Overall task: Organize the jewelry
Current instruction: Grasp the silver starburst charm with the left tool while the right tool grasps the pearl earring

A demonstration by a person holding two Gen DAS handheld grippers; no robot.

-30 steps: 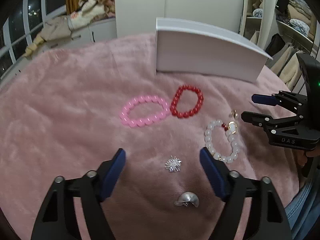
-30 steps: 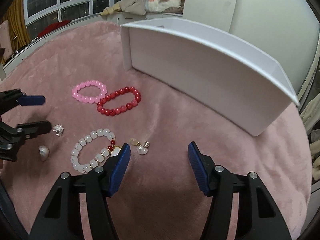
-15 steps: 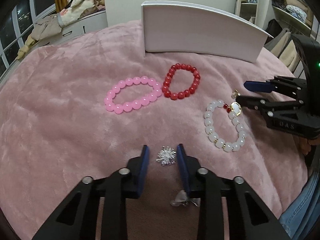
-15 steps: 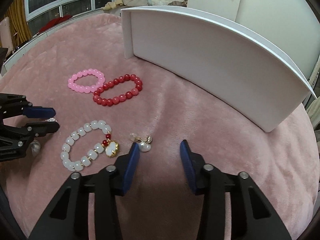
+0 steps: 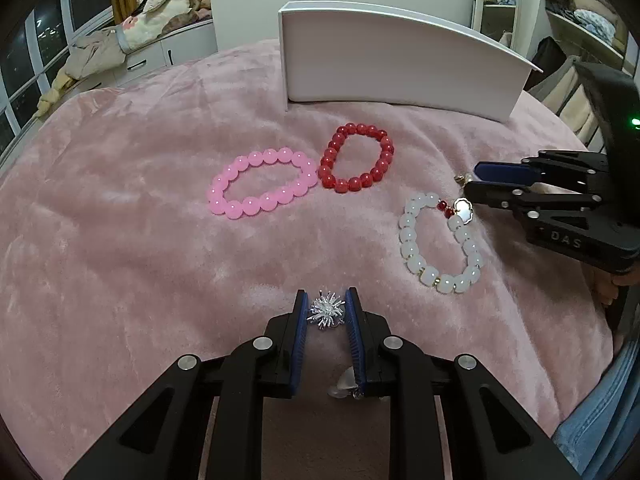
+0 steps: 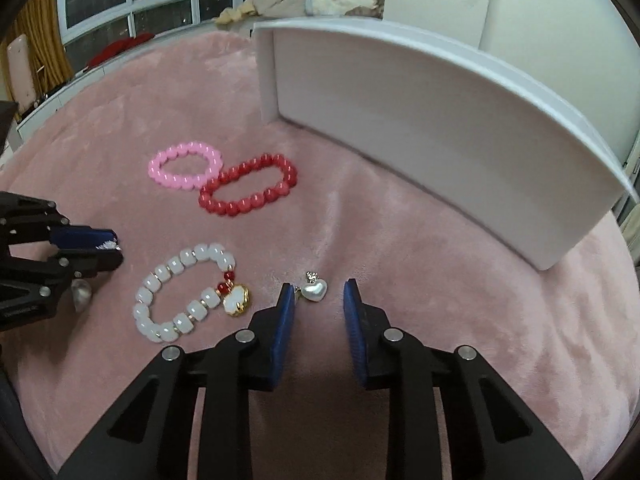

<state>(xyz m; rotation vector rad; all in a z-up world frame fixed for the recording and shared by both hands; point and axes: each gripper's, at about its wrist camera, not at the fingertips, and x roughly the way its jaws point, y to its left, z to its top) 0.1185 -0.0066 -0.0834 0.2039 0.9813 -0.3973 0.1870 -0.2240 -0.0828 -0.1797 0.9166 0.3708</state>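
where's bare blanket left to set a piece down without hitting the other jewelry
Widest free patch: the pink blanket left of the pink bracelet. Another lies between the red bracelet and the white box. Crowded: around the white bracelet, heart pendant and both tongs.

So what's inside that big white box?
You can't tell. Both cameras see only the outer walls of the white box standing on the pink blanket; its inside is hidden. The bracelets lie outside, in front of it.
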